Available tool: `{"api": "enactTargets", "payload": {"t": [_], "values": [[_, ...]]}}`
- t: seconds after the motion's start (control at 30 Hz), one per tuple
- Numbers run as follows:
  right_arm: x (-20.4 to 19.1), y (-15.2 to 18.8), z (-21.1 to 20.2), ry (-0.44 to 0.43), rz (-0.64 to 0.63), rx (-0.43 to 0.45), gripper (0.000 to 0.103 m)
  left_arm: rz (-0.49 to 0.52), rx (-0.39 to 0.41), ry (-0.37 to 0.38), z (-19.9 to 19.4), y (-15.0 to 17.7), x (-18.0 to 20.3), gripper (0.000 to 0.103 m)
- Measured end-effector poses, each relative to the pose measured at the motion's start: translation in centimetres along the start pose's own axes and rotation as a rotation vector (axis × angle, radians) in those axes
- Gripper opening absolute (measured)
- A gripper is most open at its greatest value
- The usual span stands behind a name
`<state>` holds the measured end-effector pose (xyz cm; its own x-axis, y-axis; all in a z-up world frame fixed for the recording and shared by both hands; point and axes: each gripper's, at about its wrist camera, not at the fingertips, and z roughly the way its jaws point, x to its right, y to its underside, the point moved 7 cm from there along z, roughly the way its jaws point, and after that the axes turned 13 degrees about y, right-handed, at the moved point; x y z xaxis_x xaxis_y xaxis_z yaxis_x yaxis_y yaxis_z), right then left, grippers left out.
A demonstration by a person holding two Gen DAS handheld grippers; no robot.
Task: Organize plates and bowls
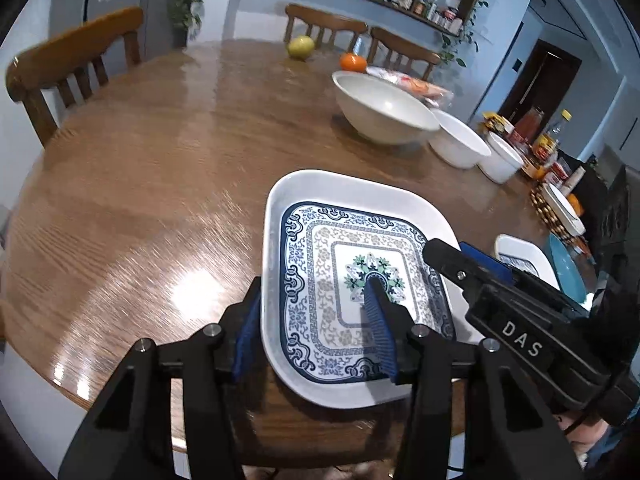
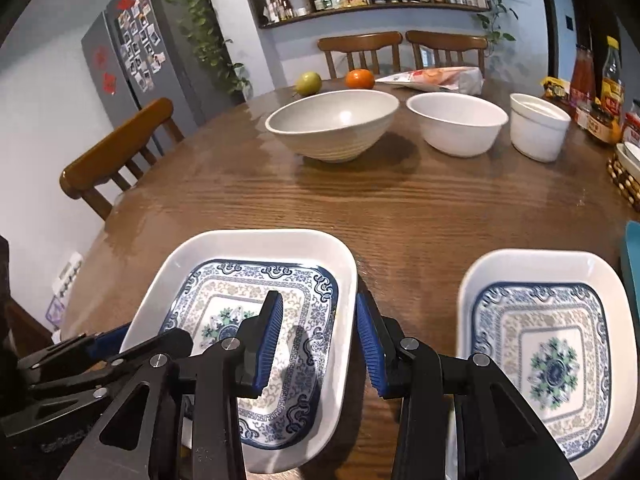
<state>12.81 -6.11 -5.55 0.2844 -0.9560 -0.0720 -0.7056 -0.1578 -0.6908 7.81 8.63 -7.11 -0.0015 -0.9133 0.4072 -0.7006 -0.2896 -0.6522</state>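
White plates with blue floral pattern; white bowls

Open counter lies to the left of the near patterned plate, reaching the far edge. Ahead, a grey bowl, white bowl and small white dish form a row across the path. A bare strip separates the near plate from the second patterned plate.

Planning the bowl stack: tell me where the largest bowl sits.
In the right wrist view the largest bowl sits on the far half of the table, leftmost in a row of three, beside the white bowl, with an orange just behind.
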Motion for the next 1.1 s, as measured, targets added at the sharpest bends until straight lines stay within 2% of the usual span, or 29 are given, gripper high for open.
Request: {"api": "enactTargets", "payload": {"t": [0.27, 0.4, 0.6, 0.7, 0.8, 0.83, 0.93, 1.03, 1.1], "values": [[-2.8, -1.4, 0.9, -0.019, -0.043, 0.006, 0.041, -0.062, 0.019, -0.073, 0.2, -1.1, -2.7, 0.047], [-3.4, -1.4, 1.3, -0.026, -0.054, 0.003, 0.041, -0.088, 0.004, -0.073, 0.6, -1.1, -3.3, 0.047], [-3.4, -1.4, 1.8, -0.023, -0.047, -0.003, 0.041, -0.07, 0.004, -0.086, 0.9, -1.2, -2.8, 0.047], [-3.2, -1.3, 1.6, -0.016, -0.051, -0.001, 0.041, -0.068, 0.021, -0.098, 0.7, -1.3, -2.7, 0.051], [-2.9, -1.4, 0.6, -0.02, -0.07, 0.022, 0.041, -0.038, 0.056, -0.162, -0.4, -1.6, -2.3, 0.059], [-2.5, -1.5, -0.1, -0.013, -0.071, 0.041, 0.043, -0.034, 0.064, -0.164, -0.7, -1.6, -2.2, 0.062], [-0.7, -2.0, -2.4, 0.021, -0.048, 0.105, 0.067, -0.017, 0.101, -0.125, -2.1, -2.1, -0.7, 0.069], [1.7, -2.4, -5.1, 0.033, -0.005, 0.167, 0.074, 0.011, 0.129, -0.058, -3.1, -2.6, 1.6, 0.078], [3.5, -2.6, -6.9, 0.042, 0.03, 0.202, 0.078, 0.045, 0.13, 0.001, -3.1, -2.8, 3.8, 0.079]]}}
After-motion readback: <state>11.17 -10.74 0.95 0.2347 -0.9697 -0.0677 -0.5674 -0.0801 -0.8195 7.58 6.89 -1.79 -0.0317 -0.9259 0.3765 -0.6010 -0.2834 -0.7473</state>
